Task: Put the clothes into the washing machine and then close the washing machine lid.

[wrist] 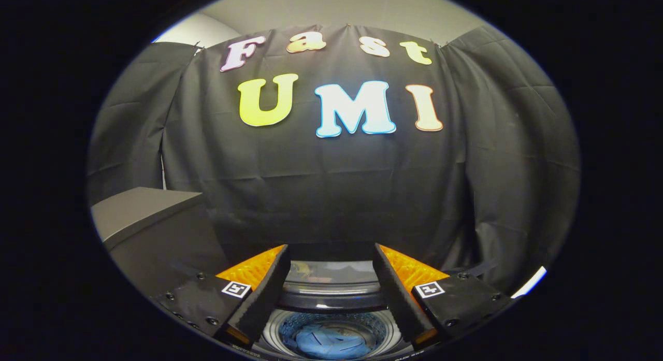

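Standing below and between the fingers, the washing machine [331, 299] presents its open drum, its raised lid [331, 272] at the far rim. Blue clothes [329, 343] lie inside. The gripper [331, 257] holds nothing, its fingers spread wide.

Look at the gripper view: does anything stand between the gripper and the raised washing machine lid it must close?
Nothing visible does. The gripper is open and holds nothing. The lid stands raised just ahead between the jaws, above the drum where the blue clothes already lie.
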A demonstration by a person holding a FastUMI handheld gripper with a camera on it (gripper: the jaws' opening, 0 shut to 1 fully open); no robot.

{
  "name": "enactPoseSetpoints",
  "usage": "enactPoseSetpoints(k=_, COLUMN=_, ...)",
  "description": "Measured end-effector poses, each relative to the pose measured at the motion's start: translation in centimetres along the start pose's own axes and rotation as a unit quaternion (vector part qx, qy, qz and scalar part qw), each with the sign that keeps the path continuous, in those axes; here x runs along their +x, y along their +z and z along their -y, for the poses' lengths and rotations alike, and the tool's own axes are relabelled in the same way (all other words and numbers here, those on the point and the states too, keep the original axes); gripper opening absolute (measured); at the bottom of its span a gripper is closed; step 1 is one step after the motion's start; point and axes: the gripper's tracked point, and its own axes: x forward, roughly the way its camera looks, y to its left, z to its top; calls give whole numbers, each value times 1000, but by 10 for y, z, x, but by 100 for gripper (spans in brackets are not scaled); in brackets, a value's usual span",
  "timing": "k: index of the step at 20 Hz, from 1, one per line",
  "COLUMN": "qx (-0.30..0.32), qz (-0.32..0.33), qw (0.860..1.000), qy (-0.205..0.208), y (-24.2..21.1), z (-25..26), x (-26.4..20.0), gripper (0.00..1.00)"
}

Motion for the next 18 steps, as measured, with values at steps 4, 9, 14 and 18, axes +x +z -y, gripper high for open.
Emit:
enactPoseSetpoints(k=4, qx=17, qz=-10, qw=1000, qy=3, y=-27, z=-1, x=-17, gripper=98)
enactPoseSetpoints(k=9, qx=24, qz=-17, qw=1000, qy=0, y=-39, z=-2, x=-34, gripper=98)
enactPoseSetpoints(k=14, qx=17, qz=-4, qw=1000, qy=8, y=-14, z=-11, x=-71, gripper=98)
enactPoseSetpoints(k=18, qx=3, qz=18, qw=1000, qy=19, y=19, z=-25, x=-110, gripper=98)
